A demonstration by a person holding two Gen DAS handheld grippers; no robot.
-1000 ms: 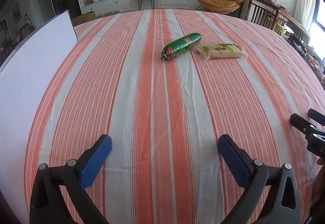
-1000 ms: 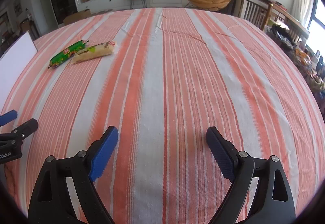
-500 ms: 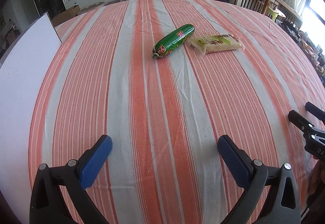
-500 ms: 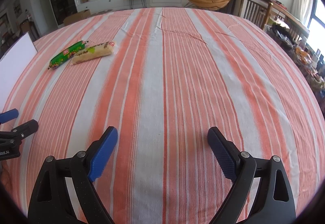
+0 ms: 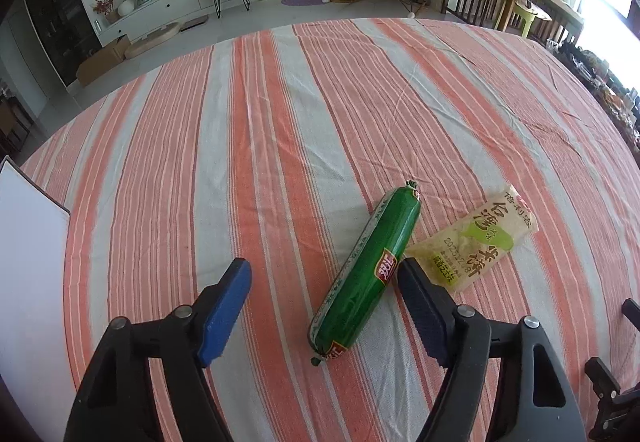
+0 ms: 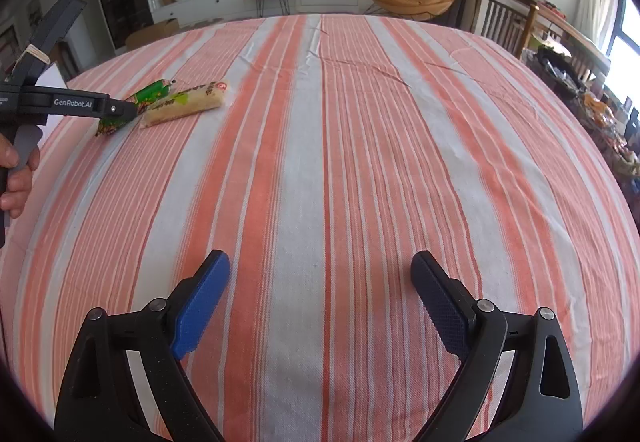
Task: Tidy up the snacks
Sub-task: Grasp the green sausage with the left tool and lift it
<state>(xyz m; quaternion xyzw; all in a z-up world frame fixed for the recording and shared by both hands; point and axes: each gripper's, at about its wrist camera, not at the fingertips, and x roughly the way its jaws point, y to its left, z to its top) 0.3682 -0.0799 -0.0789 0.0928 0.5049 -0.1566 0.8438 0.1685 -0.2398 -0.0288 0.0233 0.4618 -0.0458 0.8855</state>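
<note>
A green sausage stick (image 5: pixel 368 274) lies on the striped tablecloth (image 5: pixel 280 145) beside a pale yellow rice-cracker packet (image 5: pixel 476 238). My left gripper (image 5: pixel 322 302) hangs over the sausage's near half with its jaws closing. The sausage sits between them, close to the right finger (image 5: pixel 420 306), while the left blue pad (image 5: pixel 224 314) is well apart from it. In the right wrist view the left gripper (image 6: pixel 120 111) covers part of the sausage (image 6: pixel 154 91), and the packet (image 6: pixel 184 103) lies just right of it. My right gripper (image 6: pixel 322 294) stands open over bare cloth, holding nothing.
A white board (image 5: pixel 28 262) stands along the table's left edge. A person's hand (image 6: pixel 16 177) grips the left tool's handle. Chairs and a cluttered side table (image 6: pixel 592 97) stand past the right edge. The cloth stretches wide beyond the snacks.
My left gripper has moved forward to the two snacks and its jaws have narrowed, so the sausage now lies between them. The right gripper has stayed put.
</note>
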